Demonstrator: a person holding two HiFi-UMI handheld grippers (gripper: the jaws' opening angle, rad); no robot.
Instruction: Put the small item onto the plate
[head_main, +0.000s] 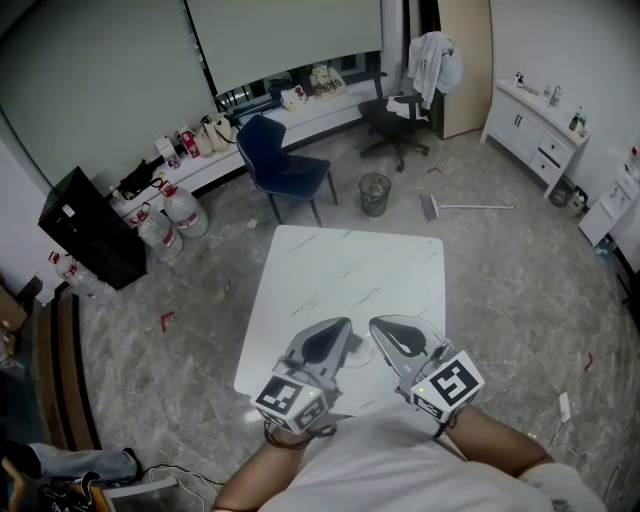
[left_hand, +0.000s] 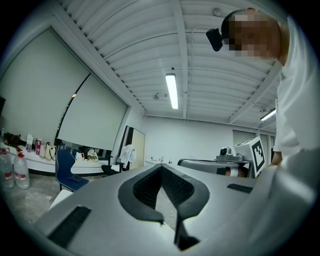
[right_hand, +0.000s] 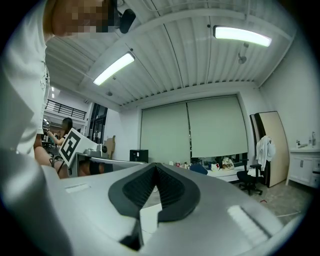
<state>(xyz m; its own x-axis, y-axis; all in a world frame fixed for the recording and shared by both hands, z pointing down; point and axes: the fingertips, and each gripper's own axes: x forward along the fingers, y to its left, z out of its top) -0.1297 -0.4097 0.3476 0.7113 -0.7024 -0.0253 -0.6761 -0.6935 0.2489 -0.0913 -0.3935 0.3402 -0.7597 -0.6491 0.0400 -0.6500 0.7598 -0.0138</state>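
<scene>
We see the left tool (left_hand: 161, 168) w/ jaws closed, pads meeting at the tips, nothing btwn them. Its own view looks across the room, w/ a ceiling light (left_hand: 171, 91) at upper ctr. The right tool (right_hand: 155, 166) has its jaws closed as well, nothing gripped. In the head view both tools sit at lower ctr, side by side, tips angled toward each other, close but apart. Each has its marker cube (head_main: 290, 397) at the rear, near our white shirt (head_main: 400, 470). They hang over the near part of the white desk (head_main: 340, 265), which fills the ctr of the frame. The small item and the plate: we can't place them, no view shows either. Beyond the desk's far edge, upper ctr, stands a blue chair (head_main: 285, 165), and just right of it a waste bin (head_main: 374, 193). Further up is a black office chair (head_main: 395, 110) w/ a white garment (head_main: 432, 58) draped on it. A broom (head_main: 465, 207) lies on the floor right of the bin. At left: black cabinet (head_main: 88, 228), water jugs (head_main: 185, 210) beside it. Upper right: white sideboard (head_main: 535, 130)
</scene>
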